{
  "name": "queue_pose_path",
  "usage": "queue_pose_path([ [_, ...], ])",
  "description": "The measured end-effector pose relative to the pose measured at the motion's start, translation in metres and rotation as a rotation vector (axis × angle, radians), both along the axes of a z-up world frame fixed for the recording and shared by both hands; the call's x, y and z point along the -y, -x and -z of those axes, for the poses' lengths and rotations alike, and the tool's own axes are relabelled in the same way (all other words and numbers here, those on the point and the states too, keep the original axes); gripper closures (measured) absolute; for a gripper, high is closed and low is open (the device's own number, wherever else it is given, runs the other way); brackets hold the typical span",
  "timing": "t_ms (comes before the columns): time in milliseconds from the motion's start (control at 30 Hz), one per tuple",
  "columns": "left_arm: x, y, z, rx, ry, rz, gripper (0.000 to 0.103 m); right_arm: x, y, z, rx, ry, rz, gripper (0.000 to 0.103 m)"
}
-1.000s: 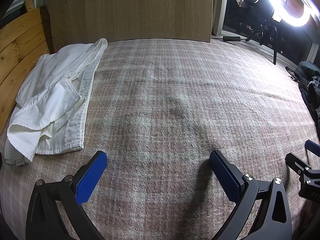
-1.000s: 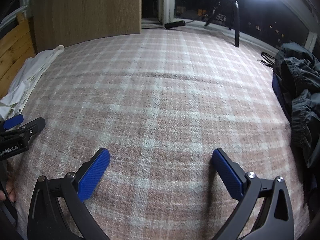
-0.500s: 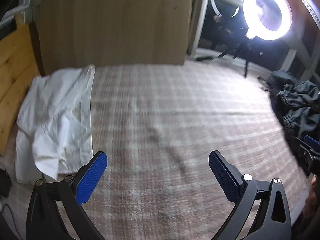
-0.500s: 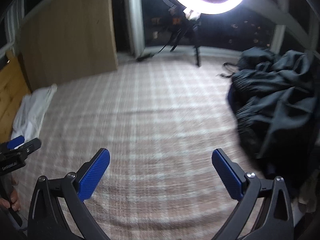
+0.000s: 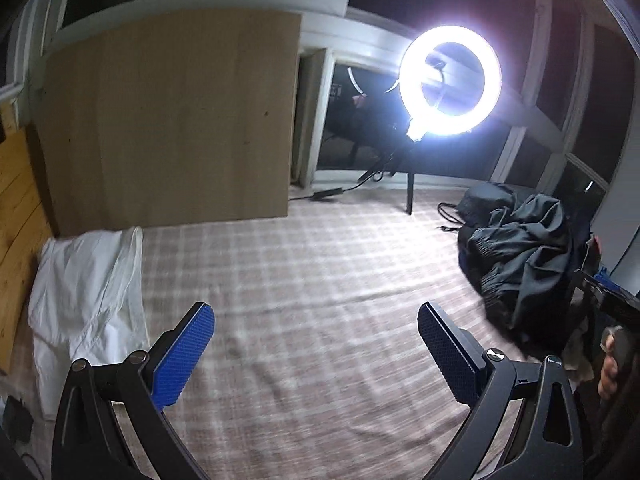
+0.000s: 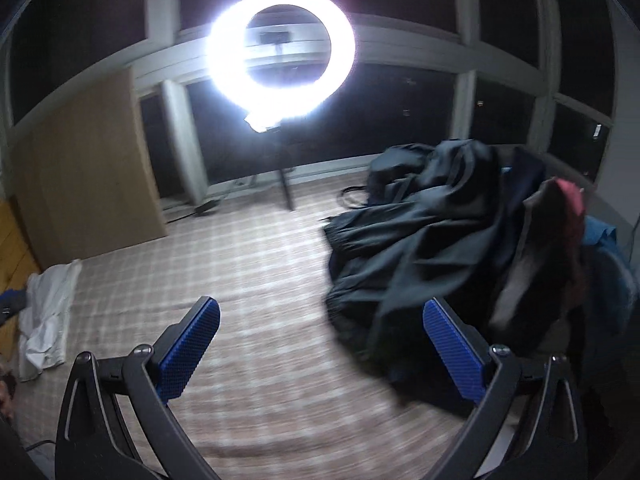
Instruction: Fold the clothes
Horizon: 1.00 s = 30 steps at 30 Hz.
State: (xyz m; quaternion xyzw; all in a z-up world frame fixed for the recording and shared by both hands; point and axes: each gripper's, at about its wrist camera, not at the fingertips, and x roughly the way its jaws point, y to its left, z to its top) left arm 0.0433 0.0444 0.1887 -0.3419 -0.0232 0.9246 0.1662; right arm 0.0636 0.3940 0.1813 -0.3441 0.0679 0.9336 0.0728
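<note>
Both claws are standing wide open and holding nothing: the left claw [image 5: 316,340] is hovering over bare blanket, and the right claw [image 6: 322,334] is pointing toward the dark pile of clothes [image 6: 432,240] with its right-hand pad close in front of the heap. 1 white garment [image 5: 86,296] is lying folded, though loosely, at the left edge of the plaid blanket [image 5: 304,280], next to the wooden boards [image 5: 16,216]; the dark pile, crumpled and with a reddish piece [image 6: 570,204] and a blue one showing at its right side, is sitting at the right edge, well apart from it. Judging by that layout, 1 piece is lying put aside and the heap is waiting, with the right claw seeming to be heading for it; that is a guess, since blur is smearing both views. Taking 1 garment would be calling for a pinch on a single edge or waistband, because the layers are tangled and several could be coming up together. Around the blanket, a ring light [image 5: 450,80] on a stand is glaring in front of dark windows, and a tall wooden panel [image 5: 172,120] is standing at the far left.
</note>
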Motion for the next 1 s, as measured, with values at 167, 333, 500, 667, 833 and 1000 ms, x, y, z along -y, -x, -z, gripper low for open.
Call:
queue_pose_path([
  [167, -0.017, -0.005, -0.014, -0.034, -0.003, -0.027, 0.001, -0.046, 0.009, -0.010, -0.014, -0.017, 0.031, 0.014],
  [333, -0.028, -0.008, -0.022, -0.045, -0.008, -0.081, 0.001, -0.061, 0.063, 0.005, 0.063, -0.079, -0.058, 0.020],
  [500, -0.032, -0.013, -0.027, -0.052, 0.020, -0.167, 0.001, -0.052, 0.126, 0.045, 0.173, -0.204, -0.160, 0.020],
  [667, -0.033, -0.014, -0.029, -0.056, 0.080, -0.250, 0.001, -0.049, 0.172, 0.089, 0.260, -0.332, -0.218, 0.020],
  [833, -0.026, -0.007, -0.036, -0.066, 0.162, -0.339, 0.001, -0.062, 0.194, 0.111, 0.333, -0.346, -0.265, 0.093],
  [1000, -0.017, -0.013, -0.049, -0.076, 0.181, -0.390, 0.001, -0.119, 0.188, 0.083, 0.247, 0.003, -0.272, 0.098],
])
